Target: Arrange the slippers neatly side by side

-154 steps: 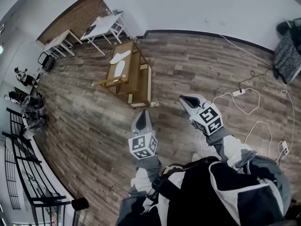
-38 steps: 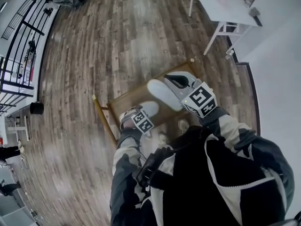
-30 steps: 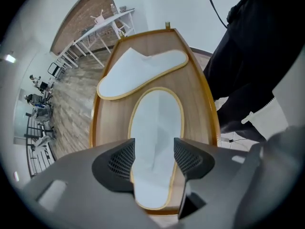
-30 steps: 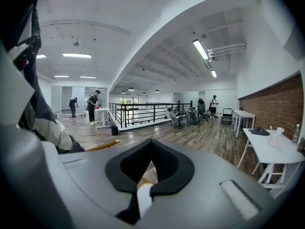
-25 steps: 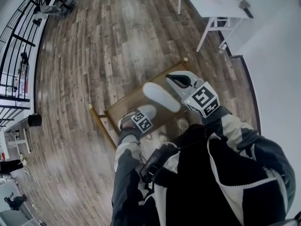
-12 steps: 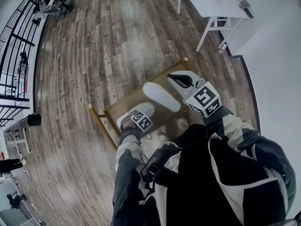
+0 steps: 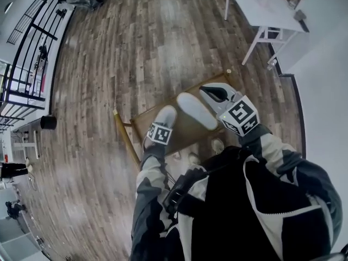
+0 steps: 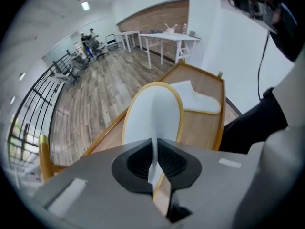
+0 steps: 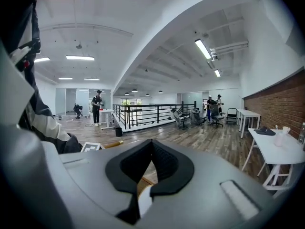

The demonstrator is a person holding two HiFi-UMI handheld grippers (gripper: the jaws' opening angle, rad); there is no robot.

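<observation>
Two white slippers lie on a low wooden rack. My left gripper is shut on the rim of the near slipper. In the left gripper view that slipper runs straight out from my left gripper, its thin edge pinched between the pads. The other slipper lies to its right, also seen as the other slipper on the rack top. My right gripper hovers shut over the rack's far right end, holding nothing; my right gripper shows its jaws closed together.
A white table stands on wood-plank floor beyond the rack, by a white wall. A black railing and a black bin are at the left. Desks, chairs and several people are far off in the right gripper view.
My left gripper's jaws have closed on the near slipper's rim. That slipper now points more steeply up the rack, nearer the other one. The right gripper has barely moved.
</observation>
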